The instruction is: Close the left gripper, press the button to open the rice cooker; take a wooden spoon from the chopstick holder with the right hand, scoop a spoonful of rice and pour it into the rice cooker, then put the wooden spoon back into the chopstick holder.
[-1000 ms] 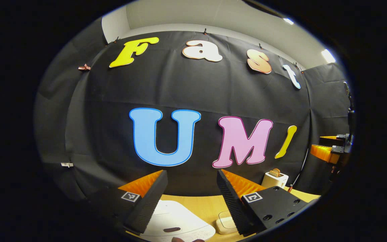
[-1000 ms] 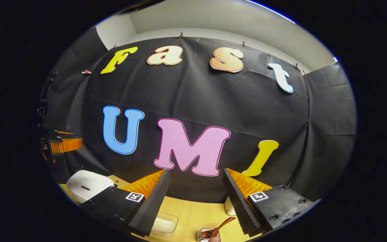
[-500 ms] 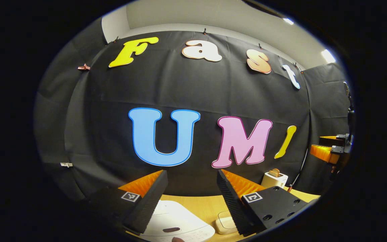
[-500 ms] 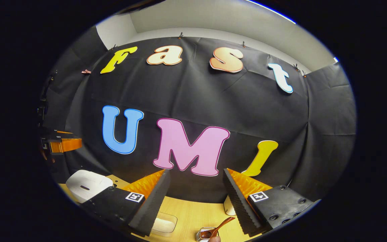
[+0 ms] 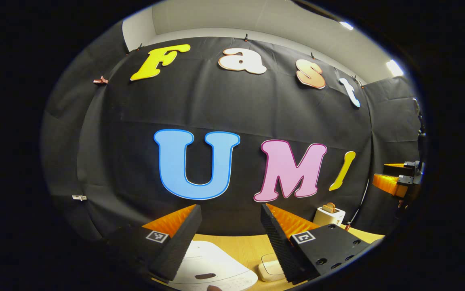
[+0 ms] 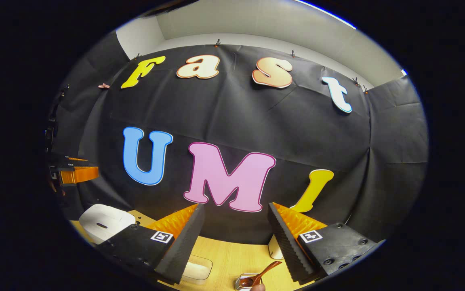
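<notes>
In the left gripper view my left gripper (image 5: 230, 242) is open and held high above the table, with nothing between its fingers. Below it sits the white rice cooker (image 5: 212, 271), lid down, a dark oval button on top. The rice cooker (image 6: 105, 221) also lies at the lower left of the right gripper view. My right gripper (image 6: 235, 244) is open and empty, above the table. Under it a wooden spoon (image 6: 261, 274) leans out of a small metal chopstick holder (image 6: 243, 281). A clear container of rice (image 6: 196, 268) lies beside it.
A white toaster (image 5: 329, 215) with a slice in it stands at the back right of the wooden table (image 5: 244, 246), a cable running up behind it. A white box (image 6: 274, 248) stands behind my right finger. The other gripper (image 5: 394, 180) shows at the far right edge.
</notes>
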{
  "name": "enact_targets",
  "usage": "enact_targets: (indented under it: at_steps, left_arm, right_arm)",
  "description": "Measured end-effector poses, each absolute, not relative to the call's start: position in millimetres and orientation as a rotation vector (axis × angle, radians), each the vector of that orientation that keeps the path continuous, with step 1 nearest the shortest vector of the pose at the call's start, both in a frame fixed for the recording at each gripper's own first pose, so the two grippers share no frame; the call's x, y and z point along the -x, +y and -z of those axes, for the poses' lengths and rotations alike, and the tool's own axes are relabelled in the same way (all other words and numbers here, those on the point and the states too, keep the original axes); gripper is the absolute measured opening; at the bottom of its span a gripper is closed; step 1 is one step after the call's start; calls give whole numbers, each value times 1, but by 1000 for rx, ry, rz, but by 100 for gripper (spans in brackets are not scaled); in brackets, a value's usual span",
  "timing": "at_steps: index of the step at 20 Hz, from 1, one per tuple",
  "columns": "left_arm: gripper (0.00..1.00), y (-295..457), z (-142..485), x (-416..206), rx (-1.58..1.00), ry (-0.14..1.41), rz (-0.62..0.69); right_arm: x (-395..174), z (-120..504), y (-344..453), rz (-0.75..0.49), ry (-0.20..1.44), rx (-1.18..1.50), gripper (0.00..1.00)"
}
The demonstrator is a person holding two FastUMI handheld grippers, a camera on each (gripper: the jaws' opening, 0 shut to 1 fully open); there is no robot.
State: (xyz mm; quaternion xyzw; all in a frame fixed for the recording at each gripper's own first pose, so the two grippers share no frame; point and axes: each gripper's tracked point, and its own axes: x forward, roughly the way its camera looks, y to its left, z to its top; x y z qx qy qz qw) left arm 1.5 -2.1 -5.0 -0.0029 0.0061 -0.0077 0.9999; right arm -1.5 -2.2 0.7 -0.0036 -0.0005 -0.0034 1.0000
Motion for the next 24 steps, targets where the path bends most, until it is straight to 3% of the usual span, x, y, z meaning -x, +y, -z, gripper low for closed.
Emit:
enact_targets:
  at_steps: [2,6,7,9,14,24]
  left_arm:
    - [86,3,18,-3,10,48,7]
    - [27,14,77,-7,-38,207,3]
    - [16,18,95,-6,-68,264,3]
    - [9,24,137,-1,-91,364,22]
    - [6,35,201,3,-20,491,14]
    - [5,45,244,5,-18,591,-1]
  right_arm:
    - [2,-1,-2,6,-1,7,97]
    - [5,-1,-5,11,-2,14,97]
    - [6,-1,-5,12,-2,14,97]
    - [7,-1,-7,17,-2,11,97]
    - [12,0,-12,29,1,15,97]
    - [17,-2,-15,40,6,23,97]
